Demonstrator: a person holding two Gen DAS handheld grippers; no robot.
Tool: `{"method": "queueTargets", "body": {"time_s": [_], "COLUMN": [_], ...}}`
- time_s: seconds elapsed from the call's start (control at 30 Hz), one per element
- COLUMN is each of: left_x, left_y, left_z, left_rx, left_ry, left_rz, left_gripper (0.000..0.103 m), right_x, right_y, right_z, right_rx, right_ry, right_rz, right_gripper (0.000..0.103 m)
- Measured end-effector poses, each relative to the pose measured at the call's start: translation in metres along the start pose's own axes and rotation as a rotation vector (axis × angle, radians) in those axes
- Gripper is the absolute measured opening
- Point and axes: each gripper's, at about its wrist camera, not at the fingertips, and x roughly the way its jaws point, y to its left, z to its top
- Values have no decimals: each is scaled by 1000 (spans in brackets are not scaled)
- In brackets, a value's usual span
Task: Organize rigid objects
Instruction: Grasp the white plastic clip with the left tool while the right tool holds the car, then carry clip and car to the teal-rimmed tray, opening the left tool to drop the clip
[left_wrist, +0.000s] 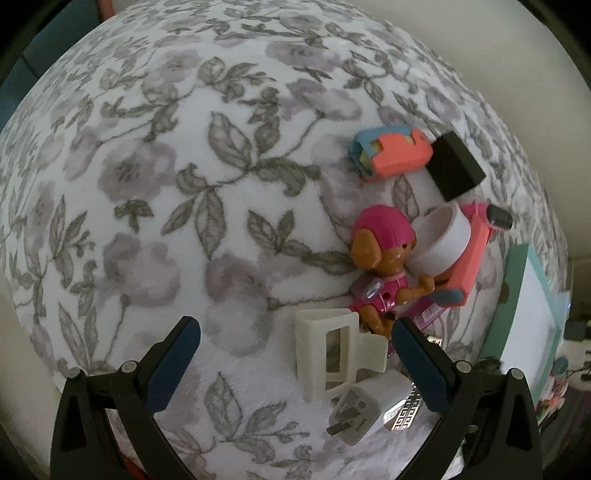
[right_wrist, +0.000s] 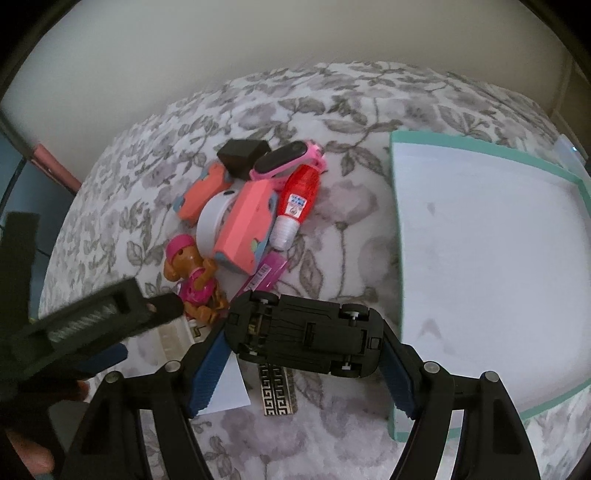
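Note:
My right gripper (right_wrist: 304, 339) is shut on a black toy car (right_wrist: 306, 334), held upside down above the floral bedspread, left of a teal-rimmed white tray (right_wrist: 395, 221). My left gripper (left_wrist: 295, 339) is open and empty, low over a white clip (left_wrist: 325, 354) and a white plug adapter (left_wrist: 365, 410). Beyond them lies a pile: a dog figure with a pink helmet (left_wrist: 384, 254), a white ring (left_wrist: 441, 236), a coral toy block (left_wrist: 391, 153), a black box (left_wrist: 456, 170). In the right wrist view the pile also shows a pink watch (right_wrist: 284, 162) and a red bottle (right_wrist: 299, 199).
A patterned silver bar (right_wrist: 277, 391) and white card (right_wrist: 231, 387) lie under the car. The left gripper's body (right_wrist: 92, 317) shows at the left of the right wrist view. A wall runs behind the bed. The tray (left_wrist: 517, 314) also shows in the left wrist view.

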Motion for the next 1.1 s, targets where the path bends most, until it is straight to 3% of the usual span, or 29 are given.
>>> {"method": "queueTargets", "body": {"time_s": [0.37,0.67,1.1], "left_x": [19,32,34], "left_y": [-34,-61,-64], "left_z": [-7,-18,-8], "left_rx": [102,165,127], "left_ry": [1,10,-22], "left_rz": [37,-43,-77], "left_gripper": [100,56,54], "right_x": [-10,-10,-10], "right_y": [-17,-19,-23], "right_z": [2,2,2], "right_rx": [64,70,92], "right_ry": [-8,-3,-6], "right_rz": [8,11,11], "right_gripper": [78,78,78]}}
